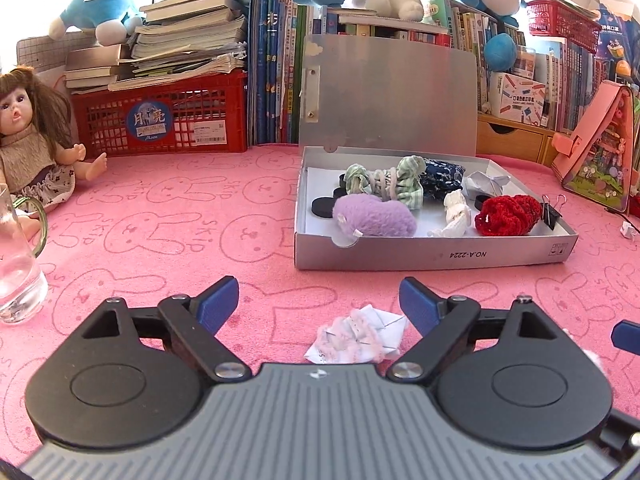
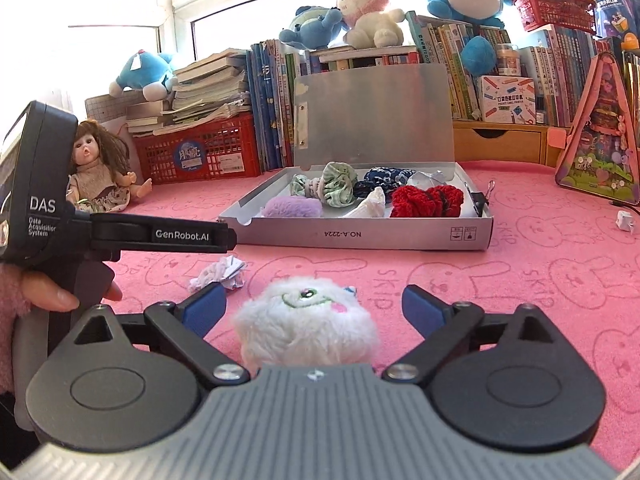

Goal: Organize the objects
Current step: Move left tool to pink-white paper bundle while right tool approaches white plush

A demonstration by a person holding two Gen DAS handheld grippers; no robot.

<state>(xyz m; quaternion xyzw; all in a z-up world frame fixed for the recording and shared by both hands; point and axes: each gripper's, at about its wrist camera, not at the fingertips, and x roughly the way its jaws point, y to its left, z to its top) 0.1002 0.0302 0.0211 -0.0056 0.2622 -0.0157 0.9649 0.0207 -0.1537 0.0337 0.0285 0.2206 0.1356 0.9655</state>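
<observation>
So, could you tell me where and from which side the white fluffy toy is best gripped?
Probably across its round body, the tongs coming in low from the near side. The white fluffy toy lies on the pink cloth, face up, already between the open right tongs. The pile is soft, so closing on its widest middle should hold best.

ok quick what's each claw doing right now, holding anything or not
Left claw: open, holding nothing; crumpled paper lies between its fingers.
Right claw: open, holding nothing; white plush toy sits between its fingers, untouched.
</observation>
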